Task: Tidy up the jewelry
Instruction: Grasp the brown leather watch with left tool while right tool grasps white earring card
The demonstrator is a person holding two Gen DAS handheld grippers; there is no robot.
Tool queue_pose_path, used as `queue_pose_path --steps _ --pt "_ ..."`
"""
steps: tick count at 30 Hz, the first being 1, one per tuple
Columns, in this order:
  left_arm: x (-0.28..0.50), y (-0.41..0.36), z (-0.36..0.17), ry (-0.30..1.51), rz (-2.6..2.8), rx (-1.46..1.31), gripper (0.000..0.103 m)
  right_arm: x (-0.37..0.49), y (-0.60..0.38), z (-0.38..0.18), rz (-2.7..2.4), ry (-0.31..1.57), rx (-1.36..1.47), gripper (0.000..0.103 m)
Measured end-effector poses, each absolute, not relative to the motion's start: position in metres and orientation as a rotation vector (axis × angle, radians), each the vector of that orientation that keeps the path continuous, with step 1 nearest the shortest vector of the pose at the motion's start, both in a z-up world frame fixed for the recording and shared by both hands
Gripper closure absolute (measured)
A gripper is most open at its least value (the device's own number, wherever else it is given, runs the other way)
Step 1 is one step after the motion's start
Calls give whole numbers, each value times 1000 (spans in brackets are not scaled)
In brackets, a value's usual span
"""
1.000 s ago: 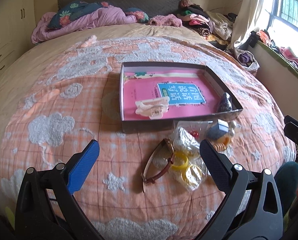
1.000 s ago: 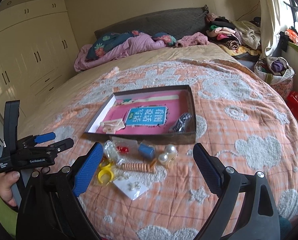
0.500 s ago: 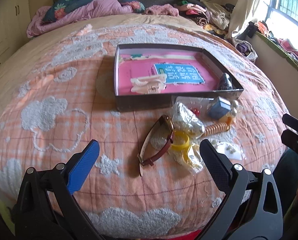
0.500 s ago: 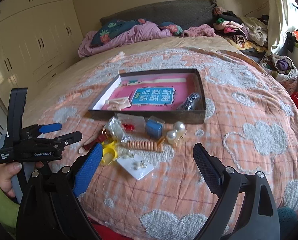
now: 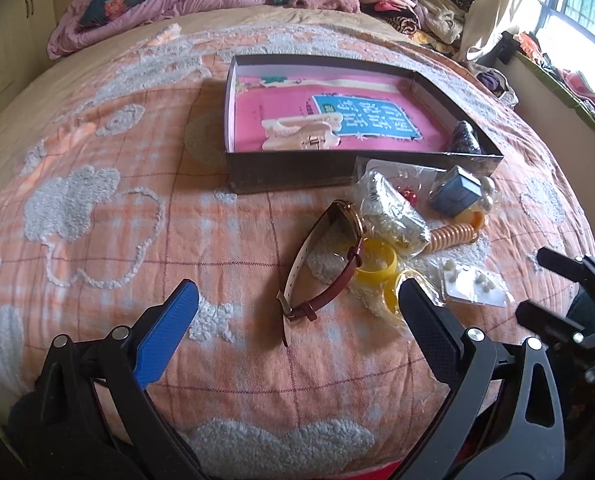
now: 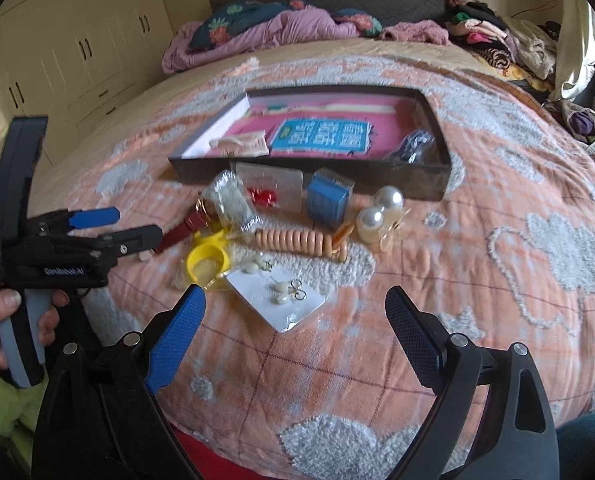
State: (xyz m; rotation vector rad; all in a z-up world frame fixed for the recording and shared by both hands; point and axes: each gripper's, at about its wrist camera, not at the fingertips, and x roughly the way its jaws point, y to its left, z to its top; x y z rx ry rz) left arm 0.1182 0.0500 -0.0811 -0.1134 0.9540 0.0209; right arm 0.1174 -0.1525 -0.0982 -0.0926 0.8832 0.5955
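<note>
A: Hovering both tools over the bedspread [image 5: 225,240], you've got nothing gripped. Your left gripper [image 5: 293,312] is spread wide, empty, with the watch [image 5: 329,256] strap lying on the cover between its fingers.

B: And the right one?

A: Your right gripper [image 6: 295,320] is released too, jaws wide, nothing in them. The white earring card [image 6: 281,296] lies just ahead of its tips.

B: Where's the jewelry?

A: Heaped on the cover just in front of the dark tray [image 6: 437,128]. You've got a yellow ring [image 6: 209,258], a coiled orange hair tie [image 6: 297,242], two big pearls [image 6: 379,210], a small blue box [image 6: 329,200], a clear packet with red pieces [image 6: 269,190] and a crinkled clear bag [image 6: 231,204] (contents too blurred to name).

B: Anything already in the tray?

A: A cream hair claw [image 5: 301,134] at its left, a dark sparkly piece [image 5: 463,142] in the right near corner, both on the pink liner.

B: Your hand?

A: Your left hand [image 6: 1,320] shows in the right view, wrapped on that tool's handle
</note>
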Motion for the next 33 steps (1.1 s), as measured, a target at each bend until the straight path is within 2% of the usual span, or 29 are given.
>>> queue_pose_path --steps 8,11,14,16,22,24,25,27,33 --pt "135 55 -93 967 23 -138 10 135 -138 -126 610 939 -125 14" --pt "143 53 -95 963 11 -136 10 142 -134 -130 619 952 -117 19" --pt "152 51 -99 970 8 -140 10 143 -125 -130 659 936 -138 32" --pt "157 48 -102 974 3 -136 10 141 -120 -132 683 926 -161 47" --pt "167 40 -108 979 -21 -109 34 141 -135 -129 676 919 -99 50" --pt "169 39 -107 983 -40 -113 49 140 -146 -124 661 909 -59 51" --pt "170 39 -107 984 -45 -115 52 140 -152 -122 651 905 -43 51" --pt "171 38 -106 981 -64 -129 71 141 -159 -118 640 894 -16 51" --pt "164 39 -101 972 -72 -142 77 140 -175 -106 623 854 25 51"
